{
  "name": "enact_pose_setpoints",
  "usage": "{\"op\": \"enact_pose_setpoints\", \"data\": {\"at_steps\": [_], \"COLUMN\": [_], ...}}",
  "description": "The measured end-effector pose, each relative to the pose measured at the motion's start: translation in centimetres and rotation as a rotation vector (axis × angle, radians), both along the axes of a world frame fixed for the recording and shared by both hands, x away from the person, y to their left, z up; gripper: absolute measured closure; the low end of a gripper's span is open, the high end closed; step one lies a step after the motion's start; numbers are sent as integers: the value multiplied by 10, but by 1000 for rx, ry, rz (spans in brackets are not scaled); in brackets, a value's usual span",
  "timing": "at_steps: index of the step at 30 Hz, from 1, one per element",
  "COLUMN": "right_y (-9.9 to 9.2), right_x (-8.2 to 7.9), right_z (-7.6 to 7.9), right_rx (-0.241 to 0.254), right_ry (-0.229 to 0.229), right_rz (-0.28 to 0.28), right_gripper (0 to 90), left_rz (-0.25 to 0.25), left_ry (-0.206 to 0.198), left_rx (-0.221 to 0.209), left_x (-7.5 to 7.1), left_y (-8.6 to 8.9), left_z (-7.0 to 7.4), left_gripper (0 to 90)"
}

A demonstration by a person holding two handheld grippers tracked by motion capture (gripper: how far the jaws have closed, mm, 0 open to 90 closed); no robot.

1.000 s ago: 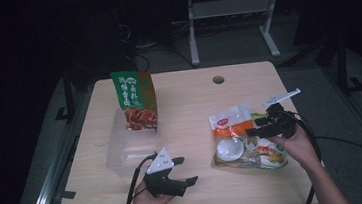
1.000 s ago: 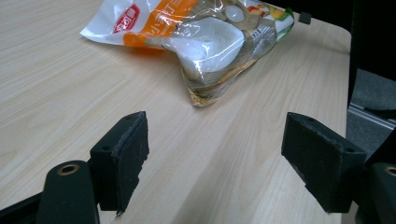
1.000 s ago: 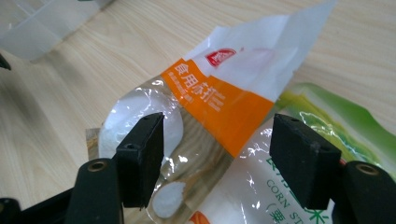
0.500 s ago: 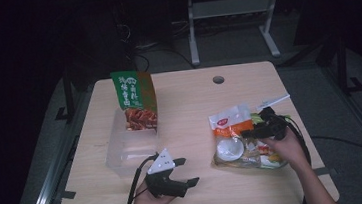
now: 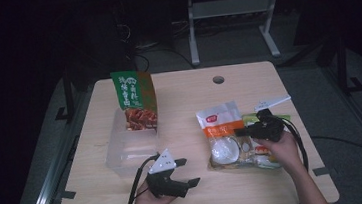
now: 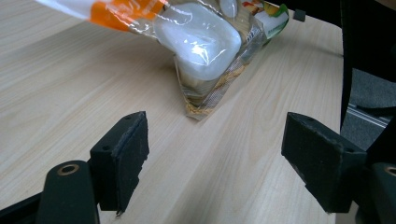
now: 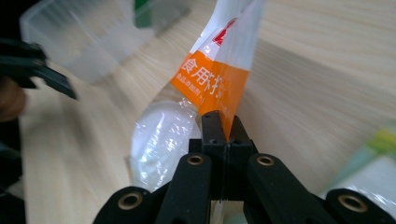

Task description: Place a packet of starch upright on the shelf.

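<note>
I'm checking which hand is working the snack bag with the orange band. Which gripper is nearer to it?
Right. The right gripper has just been closing and is shut on the orange-banded bag at its edge. The left gripper rests open on the table, off the bag's near-left, apart from it.

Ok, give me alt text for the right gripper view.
The right gripper pinches the edge of a clear snack bag with an orange band, its jaws having just closed, above a pale wooden table. A clear plastic container sits blurred behind.
</note>
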State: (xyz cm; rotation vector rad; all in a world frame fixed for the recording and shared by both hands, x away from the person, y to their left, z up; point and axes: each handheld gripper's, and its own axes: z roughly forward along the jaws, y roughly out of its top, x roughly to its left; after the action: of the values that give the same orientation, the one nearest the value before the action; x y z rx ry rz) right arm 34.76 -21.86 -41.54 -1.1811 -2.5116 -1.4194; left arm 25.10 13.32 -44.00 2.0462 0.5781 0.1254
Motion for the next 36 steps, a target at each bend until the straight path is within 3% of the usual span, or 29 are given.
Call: {"op": "enact_pose_setpoints", "data": {"at_steps": [3,10,16,18,26,31,32,34,36], "right_y": [3,9,23,33,49,57,57,56,56], "right_x": [-9,-21,-31,-36,-43,-45,-45,-44,-46], "right_z": [6,9,17,21,22,17,17,15,14], "right_rx": [51,82,120,121,179,216,216,223,200], "right_ry": [-33,-77,-116,-149,-149,-145,-145,-132,-139], "right_rz": [22,40,104,134,207,261,261,280,296], "right_gripper": [894,894,894,895,896,895,895,895,894], "left_rz": [0,-3,-11,-9,10,19,16,18,9], "left_ry": [-1,6,13,16,32,53,52,42,40], "left_rx": [2,5,11,14,-3,-10,-15,-25,-30], "left_x": [1,2,4,6,9,11,11,10,10], "left_y": [-1,-5,-7,-7,-10,-9,-9,-9,-8], "left_z": [-1,-3,-5,-6,-7,-8,-7,-6,-6], "left_gripper": [228,221,226,231,240,439,439,586,661]}}
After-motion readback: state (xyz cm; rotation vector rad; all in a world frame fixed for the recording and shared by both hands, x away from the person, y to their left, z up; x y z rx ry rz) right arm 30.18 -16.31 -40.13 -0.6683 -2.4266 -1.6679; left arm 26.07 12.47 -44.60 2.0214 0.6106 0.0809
